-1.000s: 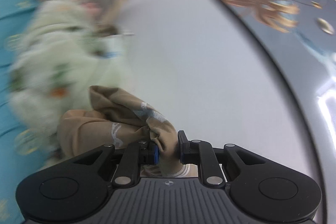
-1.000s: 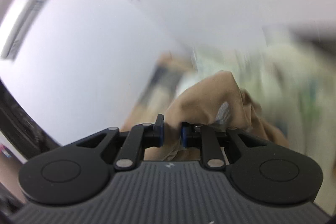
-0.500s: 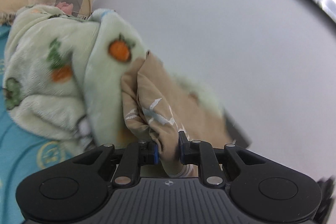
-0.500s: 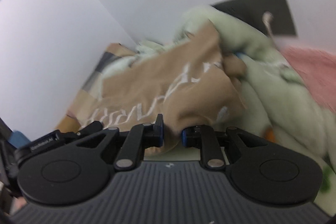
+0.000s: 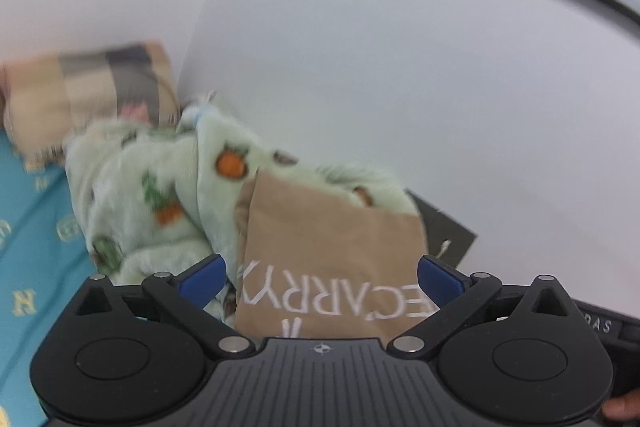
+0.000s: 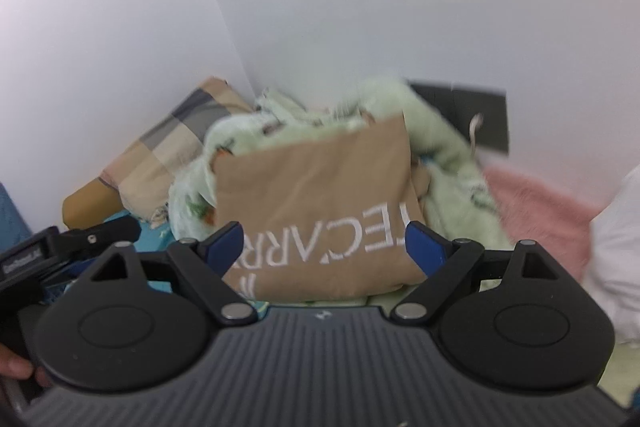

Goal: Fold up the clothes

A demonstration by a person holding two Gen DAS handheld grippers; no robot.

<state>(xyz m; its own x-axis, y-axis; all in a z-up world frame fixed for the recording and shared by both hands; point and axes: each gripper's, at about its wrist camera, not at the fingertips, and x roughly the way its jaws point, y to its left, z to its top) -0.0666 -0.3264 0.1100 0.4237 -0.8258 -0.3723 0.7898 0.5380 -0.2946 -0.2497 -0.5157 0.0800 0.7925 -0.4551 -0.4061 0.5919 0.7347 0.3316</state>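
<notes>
From the left wrist, the left claw (image 5: 320, 277) stands spread, gripping nothing; the tan garment (image 5: 332, 251) leans folded against the green fleece blanket (image 5: 160, 195) on the bed. From the right wrist, the right claw (image 6: 325, 247) gapes too. Soft, light, floppy cloth, I'd say: pinch it at a corner.

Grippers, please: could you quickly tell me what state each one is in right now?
Left gripper: open, holding nothing; the tan garment lies between its spread fingers.
Right gripper: open, holding nothing; the same garment lies ahead.
</notes>
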